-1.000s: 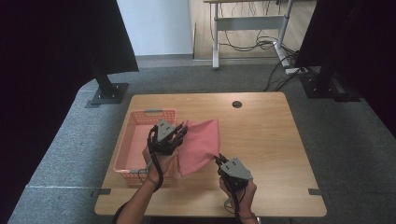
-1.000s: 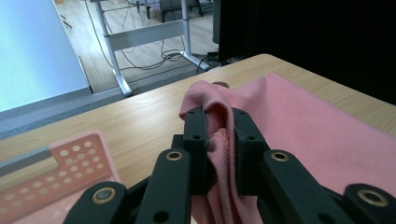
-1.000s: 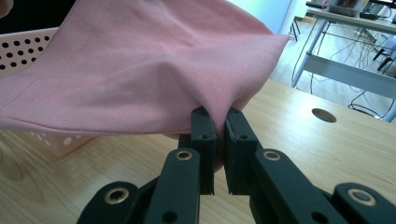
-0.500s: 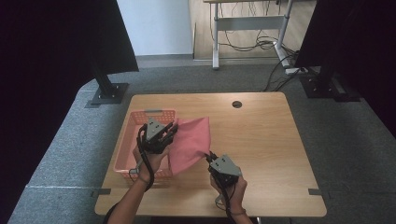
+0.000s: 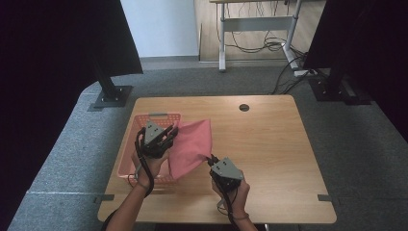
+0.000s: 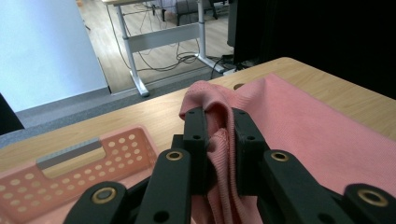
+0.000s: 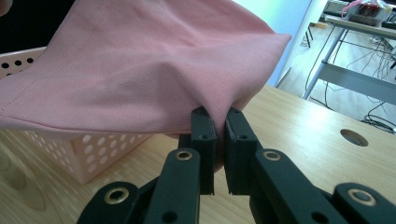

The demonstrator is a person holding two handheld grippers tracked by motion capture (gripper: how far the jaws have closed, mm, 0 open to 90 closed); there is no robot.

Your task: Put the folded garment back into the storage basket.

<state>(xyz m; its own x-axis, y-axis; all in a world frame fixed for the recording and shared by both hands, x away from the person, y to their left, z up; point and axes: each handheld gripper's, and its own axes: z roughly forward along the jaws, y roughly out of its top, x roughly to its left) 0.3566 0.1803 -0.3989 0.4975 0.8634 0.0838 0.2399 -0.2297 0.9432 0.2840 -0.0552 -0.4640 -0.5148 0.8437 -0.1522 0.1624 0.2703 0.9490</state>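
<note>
A pink cloth (image 5: 191, 144) hangs stretched between my two grippers above the wooden table (image 5: 269, 144). My left gripper (image 5: 166, 136) is shut on one bunched corner of the cloth (image 6: 219, 135), over the near right edge of the pink perforated basket (image 5: 139, 159). At the other end, my right gripper (image 5: 213, 161) is shut on the lower corner of the cloth (image 7: 140, 70), low over the table's front. In the right gripper view the basket (image 7: 84, 149) stands just beyond and beneath the cloth.
A round cable hole (image 5: 244, 107) sits in the table near its far edge. Grey carpet surrounds the table; black stands (image 5: 109, 91) and a desk frame with cables (image 5: 260, 33) are behind it. The table's right half is bare wood.
Both hands have shifted left with the cloth between them; the left gripper now hangs over the basket's edge and the right gripper has followed toward the table's middle front.
</note>
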